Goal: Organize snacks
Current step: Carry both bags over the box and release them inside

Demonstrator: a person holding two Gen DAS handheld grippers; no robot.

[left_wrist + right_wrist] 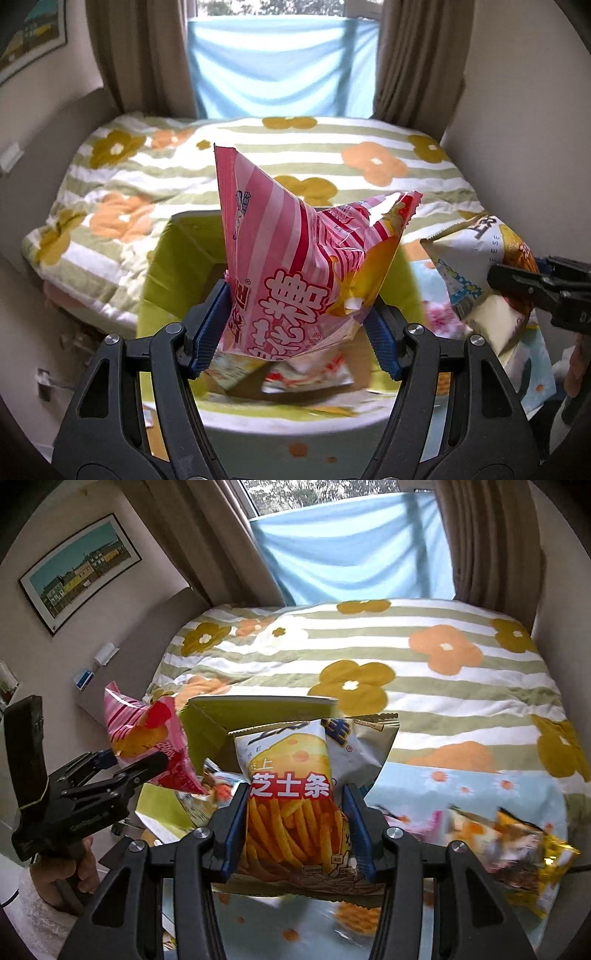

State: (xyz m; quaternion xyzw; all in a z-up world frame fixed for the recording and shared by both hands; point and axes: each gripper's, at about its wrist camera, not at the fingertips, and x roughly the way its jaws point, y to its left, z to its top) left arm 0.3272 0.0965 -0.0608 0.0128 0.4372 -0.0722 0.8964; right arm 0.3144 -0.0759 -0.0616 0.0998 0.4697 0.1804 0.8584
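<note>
The left gripper (295, 325) clamps a pink striped snack bag (291, 266) between its blue pads, the bag standing up out of the jaws above the green cardboard box (177, 266) (other packets lie inside). The right gripper (295, 830) pinches a cheese-stick bag (291, 794) upright between its fingers, just beside that box, over the flowered bedspread (443, 686).

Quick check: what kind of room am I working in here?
Most likely a bedroom: a bed under a striped, flower-print quilt, brown curtains at a window, and a framed picture on the wall.
</note>
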